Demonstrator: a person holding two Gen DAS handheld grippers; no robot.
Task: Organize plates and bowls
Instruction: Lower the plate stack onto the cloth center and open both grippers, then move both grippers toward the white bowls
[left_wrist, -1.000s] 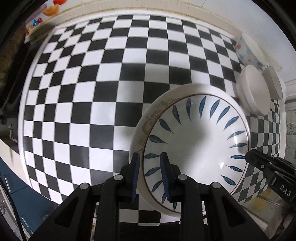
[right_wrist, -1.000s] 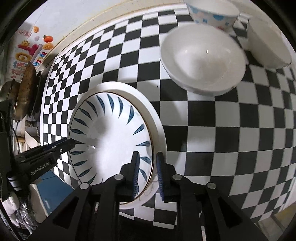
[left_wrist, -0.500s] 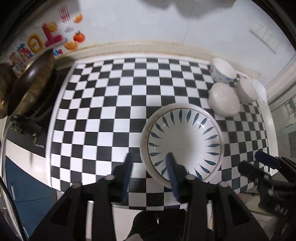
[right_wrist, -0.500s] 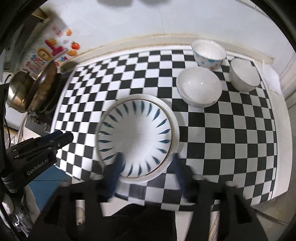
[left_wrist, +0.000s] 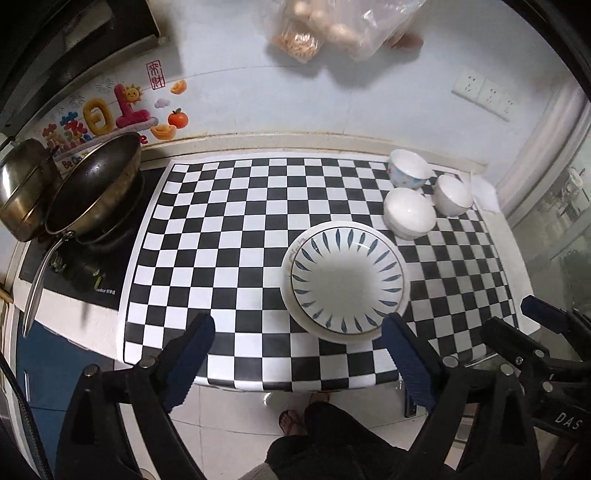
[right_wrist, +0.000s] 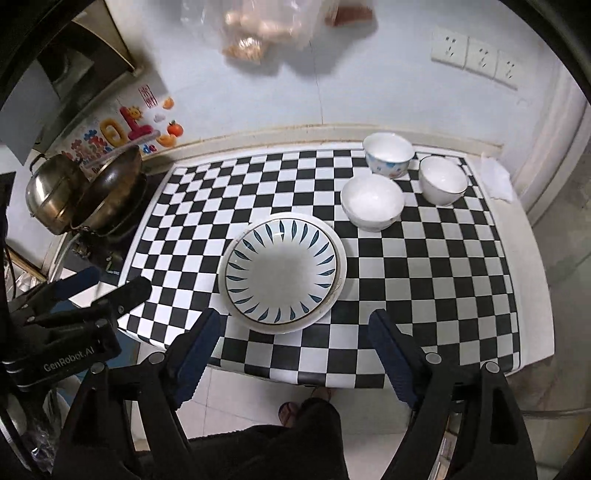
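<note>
1. my left gripper (left_wrist: 297, 354) hangs above the near edge of the counter with its blue-padded fingers spread wide, holding nothing and touching nothing.
2. my right gripper (right_wrist: 293, 349) is just the same, fingers far apart and empty, raised over the near edge; in the left wrist view it shows at the right margin (left_wrist: 517, 332).
3. the blue-leaf plate (right_wrist: 282, 266) sits nested on a plain white plate (right_wrist: 341, 275) whose rim peeks out around it; the pair rests flat near the front middle of the checkered mat (right_wrist: 424, 280), apart from both grippers.
4. further right and back stand three bowls close together: a plain white bowl (right_wrist: 371, 201) nearest the plates, a patterned bowl (right_wrist: 388, 153) behind it with blue and pink marks, and a second white bowl (right_wrist: 441, 179) at the far right.
5. the mat is black and white squares covering the counter; at the far left a dark wok (left_wrist: 92, 184) leans on a steel pot (left_wrist: 24, 192) over the stove.
6. the pale wall behind carries colourful stickers (left_wrist: 110, 114) at left, a hanging plastic bag (left_wrist: 340, 26) of food at the top, and sockets (right_wrist: 476, 57) at right.
</note>
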